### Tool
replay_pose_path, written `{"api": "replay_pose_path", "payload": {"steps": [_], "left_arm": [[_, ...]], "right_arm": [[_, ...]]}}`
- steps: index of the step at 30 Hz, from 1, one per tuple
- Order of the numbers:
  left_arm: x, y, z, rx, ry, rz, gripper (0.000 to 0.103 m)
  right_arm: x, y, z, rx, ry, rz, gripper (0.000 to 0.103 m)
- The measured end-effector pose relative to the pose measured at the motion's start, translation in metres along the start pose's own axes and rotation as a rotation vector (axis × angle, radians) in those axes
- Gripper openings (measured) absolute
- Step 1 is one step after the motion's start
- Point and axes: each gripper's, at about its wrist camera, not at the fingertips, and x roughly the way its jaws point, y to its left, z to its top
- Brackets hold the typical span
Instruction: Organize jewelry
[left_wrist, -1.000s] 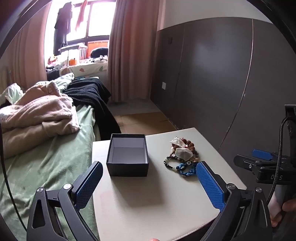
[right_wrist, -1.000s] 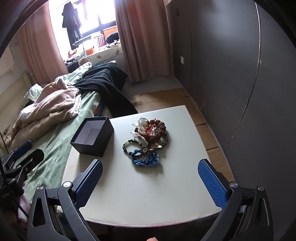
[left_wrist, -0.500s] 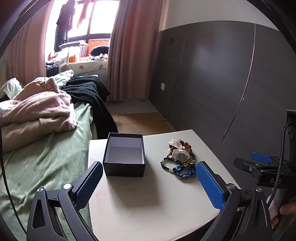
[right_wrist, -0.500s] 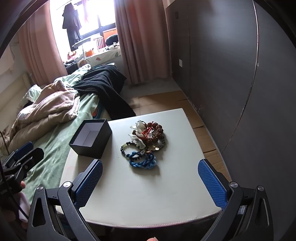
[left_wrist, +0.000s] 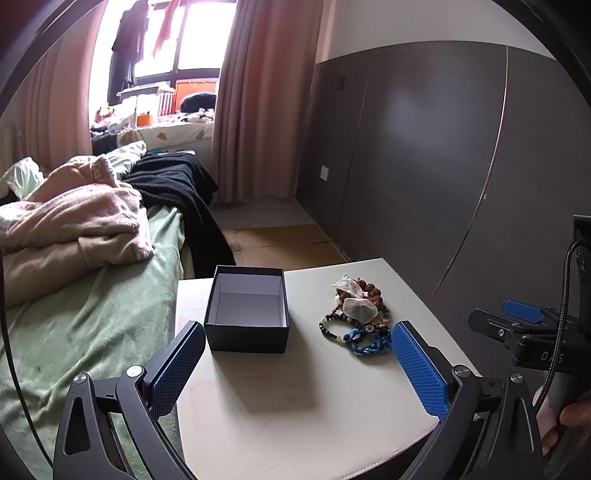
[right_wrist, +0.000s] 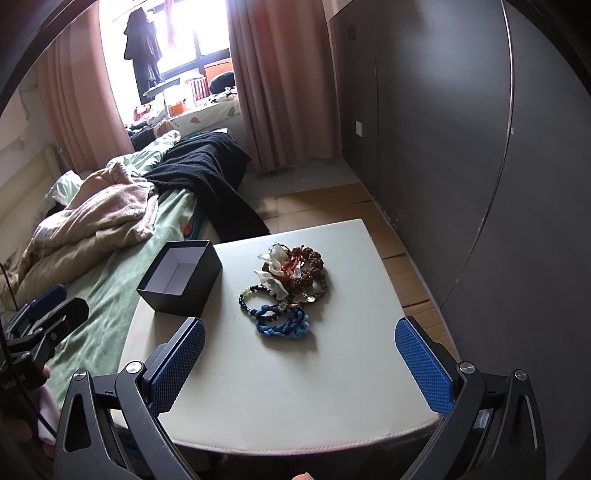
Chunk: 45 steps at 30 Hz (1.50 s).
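A: What does the jewelry look like?

B: A tangled heap of jewelry (right_wrist: 286, 288) on the pale surface (right_wrist: 295, 387). Nearest is a blue braided bracelet (right_wrist: 286, 325), then a strand of dark and green beads (right_wrist: 251, 295), then a brown beaded bracelet (right_wrist: 308, 267) with a red cord and bits of white translucent wrapping on top. Left of the heap stands a black box (right_wrist: 183, 277), lidless, with a white lining and nothing in it.

A: Do the two cameras differ?

B: The right wrist view looks down on the heap, so each loop reads separately. The left wrist view is lower: the heap (left_wrist: 358, 319) is squashed together, but the box (left_wrist: 249, 312) faces it squarely and shows its whole white floor. Each view also catches the other tool at its edge, held by a hand.

A: Where is everything relative to each gripper?

B: The right gripper (right_wrist: 301, 363) is spread wide, holding nothing; the heap lies ahead of it, between its fingers' lines and apart from them. The left gripper (left_wrist: 297, 363) is also wide apart and empty; the box sits just beyond its left finger, the heap just beyond its right. Past the surface lies a bed (right_wrist: 107, 280) with rumpled blankets.
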Motion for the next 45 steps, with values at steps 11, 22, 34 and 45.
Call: {"api": "replay_pose_path", "payload": {"steps": [11, 22, 34, 45], "left_arm": [[-0.0035, 0.0011, -0.0018, 0.002, -0.008, 0.002, 0.101], [-0.0049, 0.0007, -0.0014, 0.0, -0.012, 0.003, 0.101], [-0.0052, 0.0038, -0.0021, -0.004, -0.017, 0.007, 0.101], [0.0002, 0.0046, -0.0013, -0.013, -0.01, 0.007, 0.101]], "right_arm": [[0.0003, 0.0, 0.0015, -0.003, -0.002, -0.002, 0.103], [0.0013, -0.0019, 0.0004, 0.002, -0.017, -0.012, 0.103], [-0.0023, 0.0028, -0.0022, -0.007, -0.039, -0.005, 0.103], [0.0053, -0.0052, -0.0005, 0.059, -0.014, 0.029, 0.103]]}}
